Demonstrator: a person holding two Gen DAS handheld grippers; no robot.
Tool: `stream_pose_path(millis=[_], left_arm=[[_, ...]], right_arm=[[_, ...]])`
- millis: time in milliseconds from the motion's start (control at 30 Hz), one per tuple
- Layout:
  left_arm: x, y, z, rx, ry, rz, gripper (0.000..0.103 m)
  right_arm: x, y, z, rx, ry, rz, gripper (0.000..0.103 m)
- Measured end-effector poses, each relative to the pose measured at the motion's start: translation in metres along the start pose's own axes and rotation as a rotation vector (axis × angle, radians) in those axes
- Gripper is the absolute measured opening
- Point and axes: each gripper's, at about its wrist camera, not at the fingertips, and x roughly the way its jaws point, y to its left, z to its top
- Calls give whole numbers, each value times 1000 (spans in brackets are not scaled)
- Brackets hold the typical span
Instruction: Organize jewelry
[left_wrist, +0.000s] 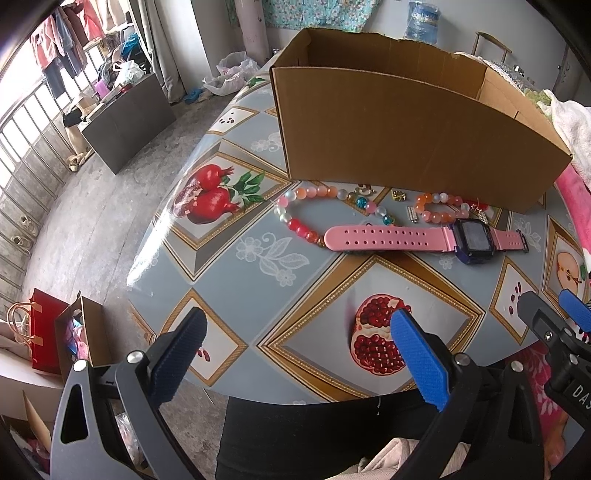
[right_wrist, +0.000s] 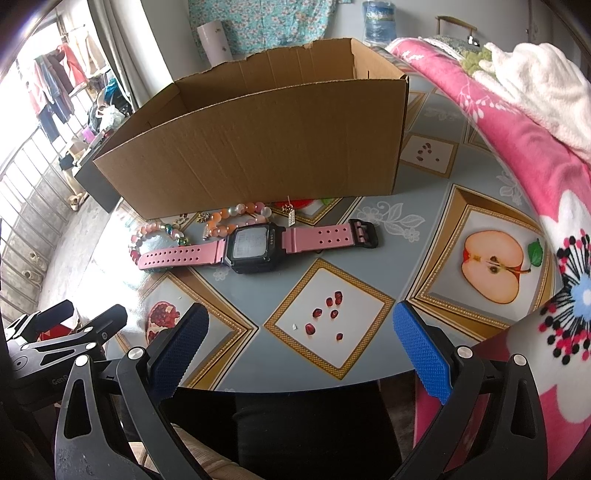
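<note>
White letters "DAS" are showing, cut off, on the black body of the right hand-held gripper (left_wrist: 570, 321); faint "GenR" is showing on the left hand-held gripper (right_wrist: 85, 314)

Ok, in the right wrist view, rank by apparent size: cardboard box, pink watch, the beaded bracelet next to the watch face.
1. cardboard box, by far the largest.
2. pink watch, laid out flat.
3. beaded bracelet, smallest, though the watch partly hides it.

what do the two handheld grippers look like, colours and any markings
Both the left gripper and the right gripper have black frames with triangular cut-outs, silver bolt heads and textured blue finger pads. White lettering reading "DAS" shows on the right one's body, seen from the left wrist view.
</note>
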Motion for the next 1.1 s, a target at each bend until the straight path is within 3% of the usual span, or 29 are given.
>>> stream_pose_path(millis=[1100], left_arm=[[-2, -4, 3, 15, -6, 20, 98]], right_arm=[[5, -13, 4, 28, 13, 31, 96]])
